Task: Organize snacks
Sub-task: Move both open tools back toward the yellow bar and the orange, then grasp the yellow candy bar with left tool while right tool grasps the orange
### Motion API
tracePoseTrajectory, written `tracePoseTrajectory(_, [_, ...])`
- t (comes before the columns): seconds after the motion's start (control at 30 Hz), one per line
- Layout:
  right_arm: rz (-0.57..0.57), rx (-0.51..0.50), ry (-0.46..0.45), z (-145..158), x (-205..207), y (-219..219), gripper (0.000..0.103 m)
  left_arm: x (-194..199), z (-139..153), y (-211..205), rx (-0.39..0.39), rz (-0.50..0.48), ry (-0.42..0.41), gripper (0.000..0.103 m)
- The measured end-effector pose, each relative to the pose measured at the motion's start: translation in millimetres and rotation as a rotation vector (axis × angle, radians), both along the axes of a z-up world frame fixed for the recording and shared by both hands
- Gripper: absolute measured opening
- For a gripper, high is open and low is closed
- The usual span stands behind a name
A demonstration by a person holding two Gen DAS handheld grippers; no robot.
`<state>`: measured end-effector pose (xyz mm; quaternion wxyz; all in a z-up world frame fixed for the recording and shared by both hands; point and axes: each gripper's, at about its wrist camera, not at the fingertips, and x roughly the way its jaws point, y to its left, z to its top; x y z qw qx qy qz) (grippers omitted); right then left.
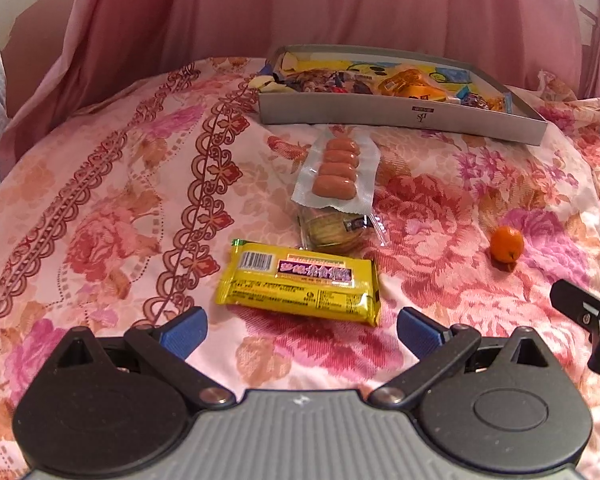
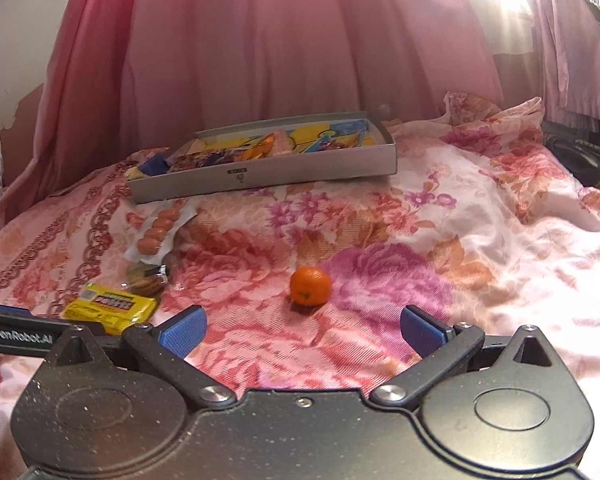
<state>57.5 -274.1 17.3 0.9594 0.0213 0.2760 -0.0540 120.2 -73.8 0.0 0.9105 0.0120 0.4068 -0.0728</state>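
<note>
The left gripper (image 1: 302, 330) has its blue fingers spread wide and holds nothing. Just ahead of it the yellow snack pack (image 1: 300, 282) lies flat on the floral bedsheet (image 1: 100, 220). Behind that pack is a clear bag of biscuits (image 1: 334, 230), and a sealed pack of 4 sausages (image 1: 336, 174) lies partly on top of the bag. The grey box (image 1: 400, 114), filled with snacks, stands farther back. The right gripper (image 2: 304, 330) is also spread apart and empty. A small orange (image 2: 310, 286) rests alone on the sheet a little ahead of it, well apart from the other snacks.
</note>
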Motion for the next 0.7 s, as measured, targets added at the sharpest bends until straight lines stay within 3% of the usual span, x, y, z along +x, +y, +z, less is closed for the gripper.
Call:
tracePoseTrajectory(0.43, [0.063,-0.034,0.052,-25.8,55.3,-17.0,0.102,32.0,-9.3,3.1,-0.125,0.192,0.156,0.102])
tracePoseTrajectory(0.7, [0.072,0.04,0.075,-38.2,85.5,-35.0,0.098,54.7,-18.3,10.1,-0.222,0.296,0.228,0.102])
